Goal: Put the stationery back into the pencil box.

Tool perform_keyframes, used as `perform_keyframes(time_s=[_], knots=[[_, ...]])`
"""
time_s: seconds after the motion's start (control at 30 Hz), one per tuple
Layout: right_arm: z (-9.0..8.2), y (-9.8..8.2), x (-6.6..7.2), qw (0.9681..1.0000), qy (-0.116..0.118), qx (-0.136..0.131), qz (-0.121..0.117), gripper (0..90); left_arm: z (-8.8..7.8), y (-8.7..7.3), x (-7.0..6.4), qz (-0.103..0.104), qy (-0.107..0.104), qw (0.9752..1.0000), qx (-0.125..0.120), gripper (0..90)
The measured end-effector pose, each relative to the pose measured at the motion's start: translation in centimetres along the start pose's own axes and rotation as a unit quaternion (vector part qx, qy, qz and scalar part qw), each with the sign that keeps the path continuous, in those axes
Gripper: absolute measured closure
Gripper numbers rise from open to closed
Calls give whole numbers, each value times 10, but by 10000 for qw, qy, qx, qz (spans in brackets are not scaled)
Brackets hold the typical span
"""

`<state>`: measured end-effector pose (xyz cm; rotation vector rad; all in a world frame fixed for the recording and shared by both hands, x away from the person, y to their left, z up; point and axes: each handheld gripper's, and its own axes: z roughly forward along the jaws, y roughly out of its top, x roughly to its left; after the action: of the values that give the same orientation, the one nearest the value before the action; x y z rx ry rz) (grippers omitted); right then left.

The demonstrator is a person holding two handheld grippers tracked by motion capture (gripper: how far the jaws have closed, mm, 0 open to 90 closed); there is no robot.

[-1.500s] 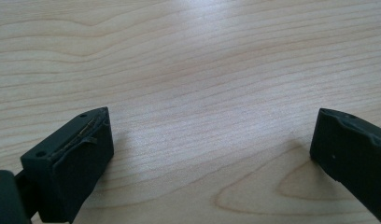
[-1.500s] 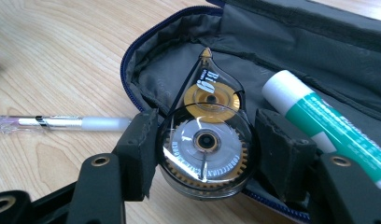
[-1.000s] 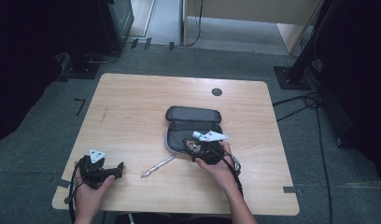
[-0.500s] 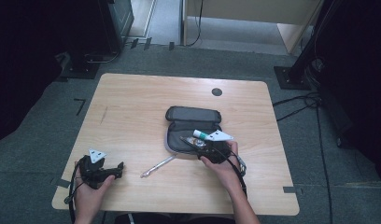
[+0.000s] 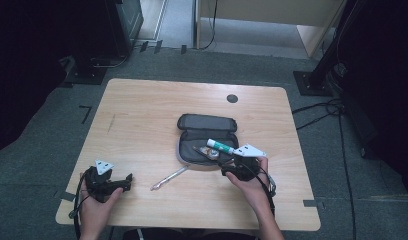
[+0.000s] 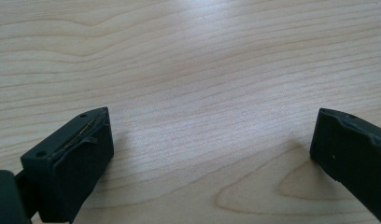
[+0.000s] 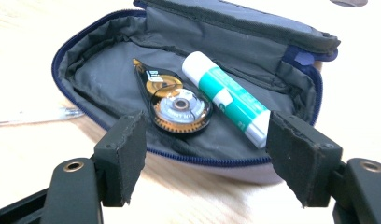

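An open dark pencil case (image 5: pixel 207 131) lies at the middle of the table. Inside it are a white and green glue stick (image 5: pixel 220 146) and a correction tape roller (image 5: pixel 204 152). In the right gripper view the glue stick (image 7: pixel 228 95) and the roller (image 7: pixel 177 105) lie side by side on the case's lining (image 7: pixel 104 74). My right gripper (image 5: pixel 228 171) (image 7: pixel 205 140) sits just in front of the case; its jaws have just been opening and stand open with nothing between them. My left gripper (image 5: pixel 126 181) (image 6: pixel 212 126) rests at the front left, open over bare wood.
A clear pen (image 5: pixel 168 178) (image 7: pixel 34 115) lies on the wooden table (image 5: pixel 142 115) between the two grippers, left of the case. A black round grommet (image 5: pixel 232 98) sits near the far edge. Dark stands and cables ring the table on the floor.
My right gripper has drawn back from over the case towards the front right and its jaws have widened. The glue stick now shows lying in the case. The left gripper has kept still.
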<state>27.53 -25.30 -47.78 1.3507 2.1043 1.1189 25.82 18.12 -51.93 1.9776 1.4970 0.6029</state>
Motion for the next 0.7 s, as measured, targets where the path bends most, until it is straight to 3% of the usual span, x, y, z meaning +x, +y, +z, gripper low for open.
perform_keyframes(time_s=[0.2, 0.27, 0.33, 0.37, 0.43, 0.5, 0.6, 0.7], knots=[[-11, -7, 0, 10000, 1, -54, 23, 293, -5, 0, -3, 141, -167, 9996, 160, 2], [-14, -9, 1, 10000, 34, -75, 20, 300, -9, 0, -6, 262, -267, 9992, 114, 17], [-16, -11, 2, 9999, 82, -82, 8, 307, -15, -2, -12, 303, -290, 9990, -121, 174], [-16, -12, 4, 9999, 111, -81, 10, 310, -18, -1, -15, 333, -479, 9982, -158, 205], [-17, -13, 7, 9998, 168, -76, 1, 313, -20, 0, -21, 398, -903, 9949, -210, 205], [-16, -15, 11, 9997, 222, -71, -24, 318, -21, 1, -28, 482, -1088, 9925, -271, 247], [-15, -17, 16, 9995, 296, -59, -74, 324, -20, 2, -37, 544, -1544, 9862, -241, 333], [-14, -20, 20, 9993, 353, -22, -82, 330, -19, 2, -46, 680, -1781, 9815, -173, 402]])
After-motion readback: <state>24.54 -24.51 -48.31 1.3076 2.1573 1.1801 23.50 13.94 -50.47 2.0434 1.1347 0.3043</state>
